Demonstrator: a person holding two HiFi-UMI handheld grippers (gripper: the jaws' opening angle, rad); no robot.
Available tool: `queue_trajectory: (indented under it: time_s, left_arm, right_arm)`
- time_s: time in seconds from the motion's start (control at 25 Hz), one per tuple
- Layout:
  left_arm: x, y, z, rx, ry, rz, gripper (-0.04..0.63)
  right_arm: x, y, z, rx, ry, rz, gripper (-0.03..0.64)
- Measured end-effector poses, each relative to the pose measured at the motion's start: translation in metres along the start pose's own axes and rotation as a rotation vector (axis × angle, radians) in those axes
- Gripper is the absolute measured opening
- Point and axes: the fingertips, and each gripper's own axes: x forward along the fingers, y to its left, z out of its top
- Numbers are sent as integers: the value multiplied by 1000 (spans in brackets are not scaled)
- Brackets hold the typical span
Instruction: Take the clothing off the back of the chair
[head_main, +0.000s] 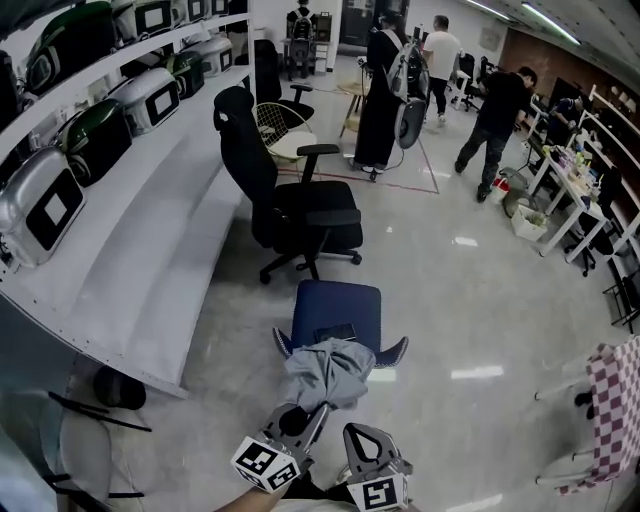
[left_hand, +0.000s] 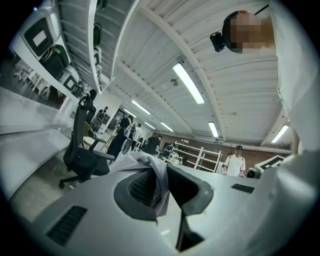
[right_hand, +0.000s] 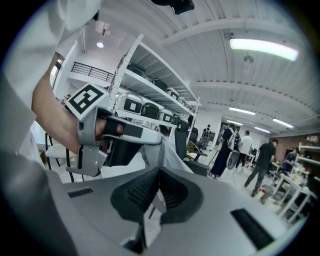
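A blue chair (head_main: 335, 305) stands just in front of me on the pale floor. Grey clothing (head_main: 325, 372) is bunched over its back, and the back's blue corners stick out on both sides. My left gripper (head_main: 305, 415) is shut on a fold of that clothing (left_hand: 159, 175), which hangs between its jaws (left_hand: 159, 187). Close to its right, my right gripper (head_main: 357, 432) is shut, tips together (right_hand: 157, 175). The grey cloth (right_hand: 167, 157) drapes from the left gripper just beyond those tips, and nothing shows pinched in them.
A black office chair (head_main: 290, 215) stands beyond the blue one. A long white shelf unit (head_main: 150, 260) with appliances runs along the left. Several people (head_main: 385, 90) stand at the far end. A checked cloth (head_main: 615, 400) hangs on a rack at the right.
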Motion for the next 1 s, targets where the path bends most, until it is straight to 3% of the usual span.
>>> queue_trajectory:
  time_s: [0.36,1.0]
  left_arm:
    - [-22,-40,-10,8,-54,143,60]
    - [-57,-97,-14,50,-139,276,60]
  right_arm:
    - [-45,1,-8,-21,-73,90,15]
    - [-100,8,-17,-18,-162,200,15]
